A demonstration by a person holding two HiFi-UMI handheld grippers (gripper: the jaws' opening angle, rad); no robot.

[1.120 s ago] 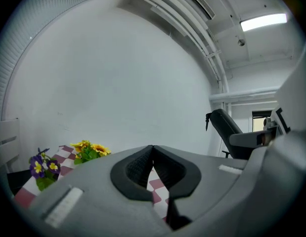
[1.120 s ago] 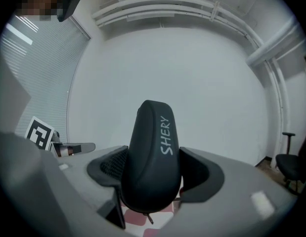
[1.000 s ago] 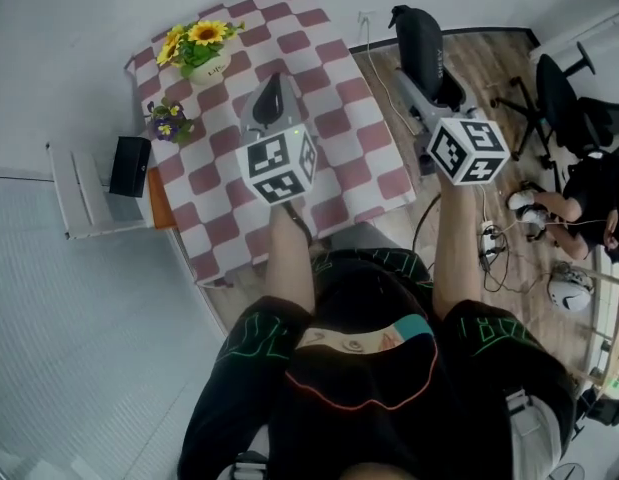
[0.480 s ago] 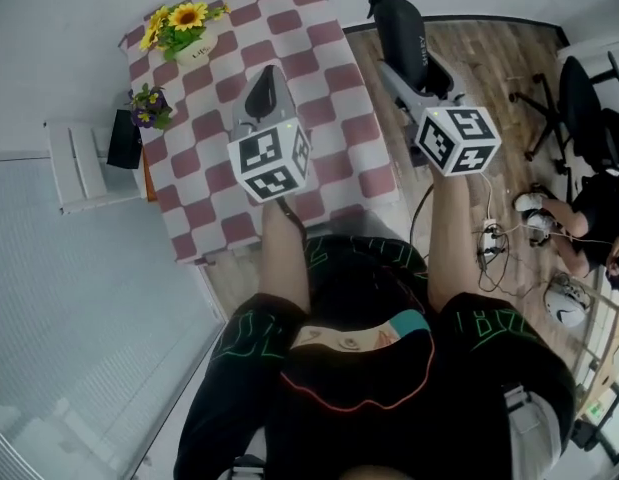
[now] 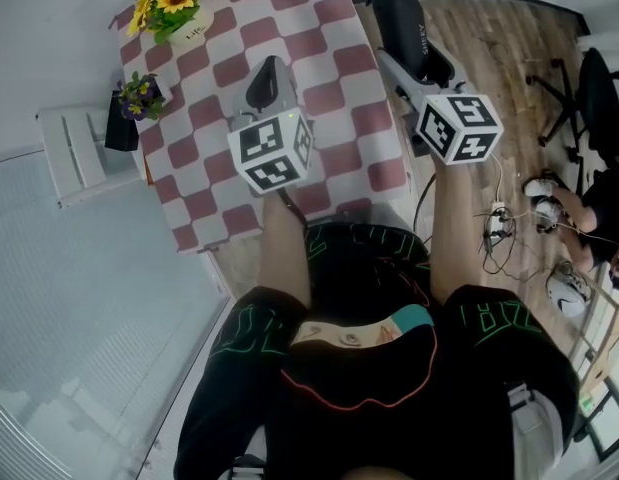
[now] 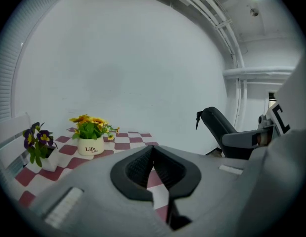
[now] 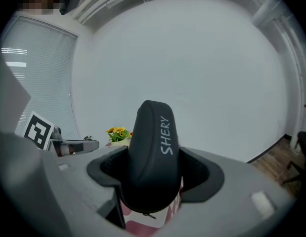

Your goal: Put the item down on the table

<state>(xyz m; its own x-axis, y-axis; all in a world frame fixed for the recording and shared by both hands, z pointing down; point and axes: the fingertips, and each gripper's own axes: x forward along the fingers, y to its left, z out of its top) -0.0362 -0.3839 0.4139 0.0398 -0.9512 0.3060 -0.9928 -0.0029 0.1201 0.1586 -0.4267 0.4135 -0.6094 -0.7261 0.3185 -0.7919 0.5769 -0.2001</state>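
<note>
In the head view my right gripper holds the black case ahead of it, seemingly past the checkered table's edge, so letting go here could drop it to the floor. The left gripper view shows my left gripper pinched together on nothing. The right gripper view shows the jaws clamped low on the upright case, so it may topple once set down.
</note>
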